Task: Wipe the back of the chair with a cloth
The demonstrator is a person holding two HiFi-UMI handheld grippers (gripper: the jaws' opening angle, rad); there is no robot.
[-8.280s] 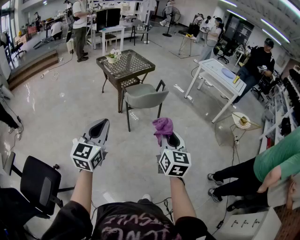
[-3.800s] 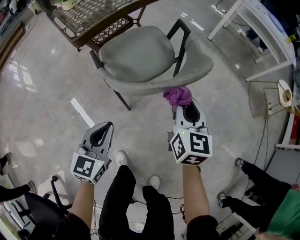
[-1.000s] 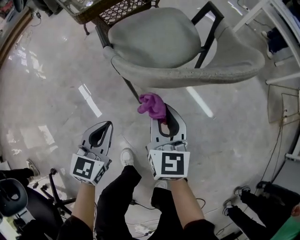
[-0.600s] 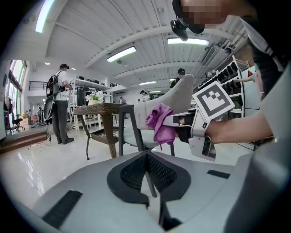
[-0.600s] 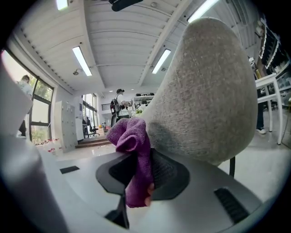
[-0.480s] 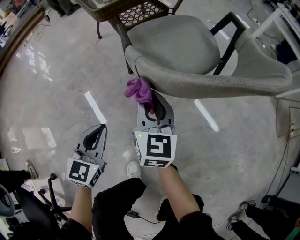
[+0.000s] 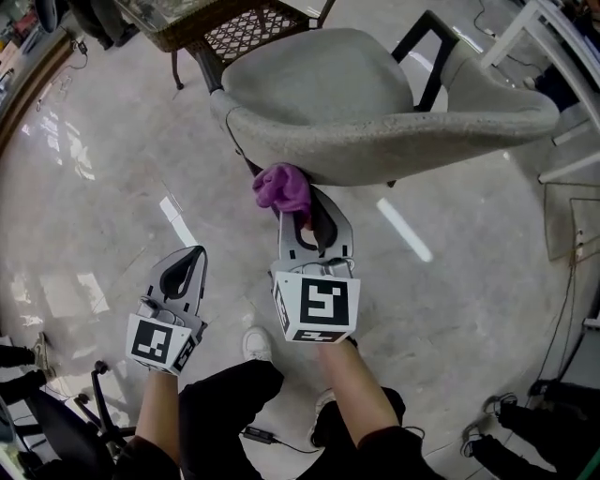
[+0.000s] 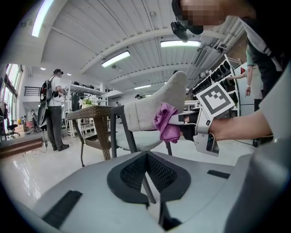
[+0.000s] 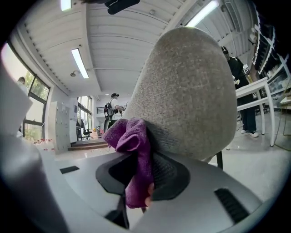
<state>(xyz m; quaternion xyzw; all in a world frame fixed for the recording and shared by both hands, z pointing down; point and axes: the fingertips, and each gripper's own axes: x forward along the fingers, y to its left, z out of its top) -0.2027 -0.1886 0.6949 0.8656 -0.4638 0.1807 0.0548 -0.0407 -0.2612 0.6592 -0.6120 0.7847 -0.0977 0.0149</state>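
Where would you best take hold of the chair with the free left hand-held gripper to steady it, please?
Probably the slim black frame bar at the chair's left end, approached from the left. The padded backrest looks too thick for the jaws; the bar faces the left hand-held gripper, clear of the cloth in the right hand-held gripper. The left jaws, now shut, must open first.

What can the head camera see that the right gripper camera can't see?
Only the head view shows the left gripper, shut and empty, the chair's seat, the wicker table and the person's shoe. Only the right gripper view shows the ceiling light and a white table at the right. Both show the right gripper shut on the purple cloth, which is pressed against the grey chair back.
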